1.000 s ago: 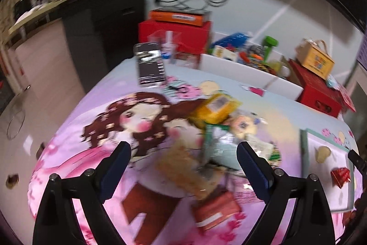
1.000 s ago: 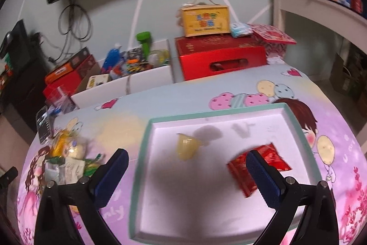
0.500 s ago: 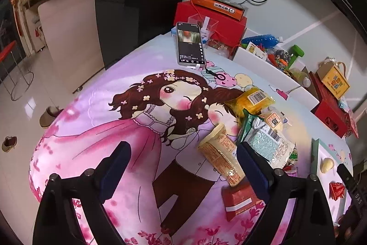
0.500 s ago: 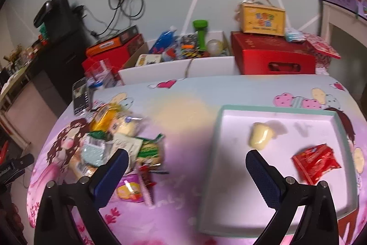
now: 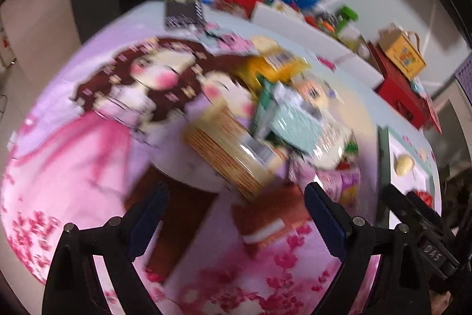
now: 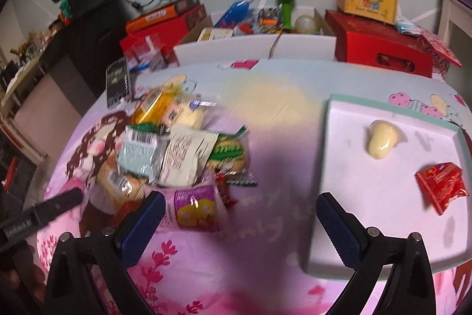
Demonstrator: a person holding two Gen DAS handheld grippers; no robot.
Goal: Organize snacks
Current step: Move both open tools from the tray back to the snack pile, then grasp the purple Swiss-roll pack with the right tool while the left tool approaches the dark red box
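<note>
Left gripper (image 5: 236, 214) spread wide, nothing between its pads, hanging over the near edge of the snack pile (image 6: 183, 143) on the worktop (image 6: 265, 270) (left view badly blurred). Right gripper (image 6: 240, 219) likewise wide and empty, above bare cloth between pile and tray (image 6: 327, 155). Tray lies right of the pile, holding a pale snack (image 6: 380, 139) and a red packet (image 6: 442, 186), apart.

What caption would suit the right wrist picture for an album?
Open right gripper hovering between a snack pile and a tray holding a red packet and a pale snack.
</note>
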